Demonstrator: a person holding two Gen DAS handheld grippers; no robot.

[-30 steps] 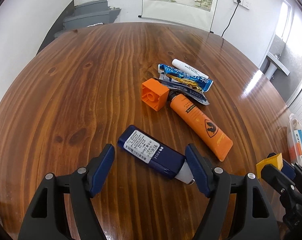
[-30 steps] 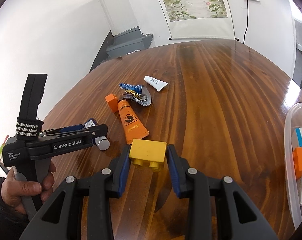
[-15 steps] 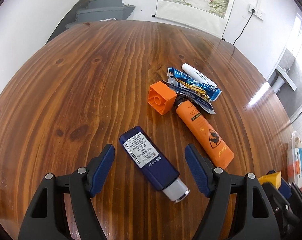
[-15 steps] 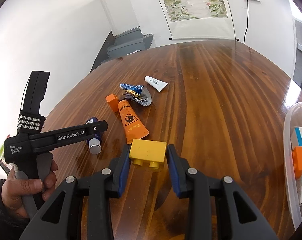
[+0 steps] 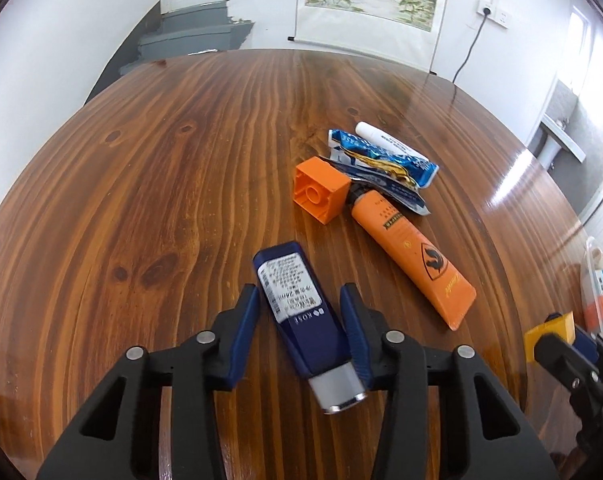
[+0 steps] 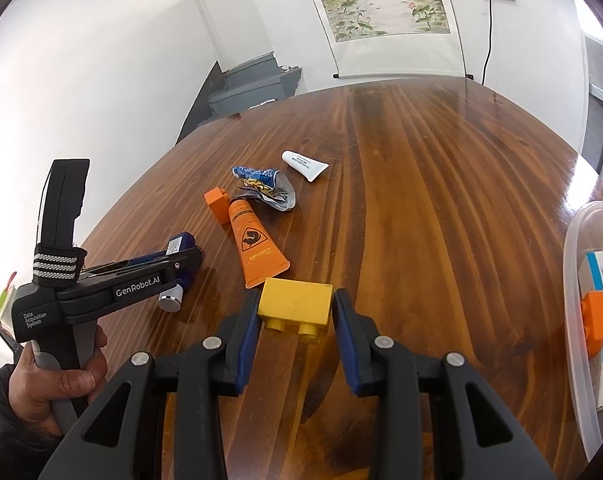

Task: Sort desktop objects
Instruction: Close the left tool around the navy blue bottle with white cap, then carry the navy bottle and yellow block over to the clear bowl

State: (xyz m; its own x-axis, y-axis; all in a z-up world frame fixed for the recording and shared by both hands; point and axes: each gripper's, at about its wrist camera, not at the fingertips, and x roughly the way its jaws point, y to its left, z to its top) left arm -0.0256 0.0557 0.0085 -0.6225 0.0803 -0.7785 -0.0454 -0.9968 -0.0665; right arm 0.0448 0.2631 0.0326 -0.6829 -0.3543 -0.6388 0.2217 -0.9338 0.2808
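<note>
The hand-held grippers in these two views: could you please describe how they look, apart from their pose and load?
Each hand-held gripper, left and right, has a black plastic frame with silver rivets and two blue ribbed pads. Seen from the right wrist, the left one's black body reads "GenRobot.AI" and "Data Acquisition System", with a grey grip, a black-and-white striped strap, and a bare hand below a dark sleeve.

A navy tube (image 5: 301,312) with a silver cap lies flat between padded fingers; a yellow brick (image 6: 295,304) is clamped.
</note>
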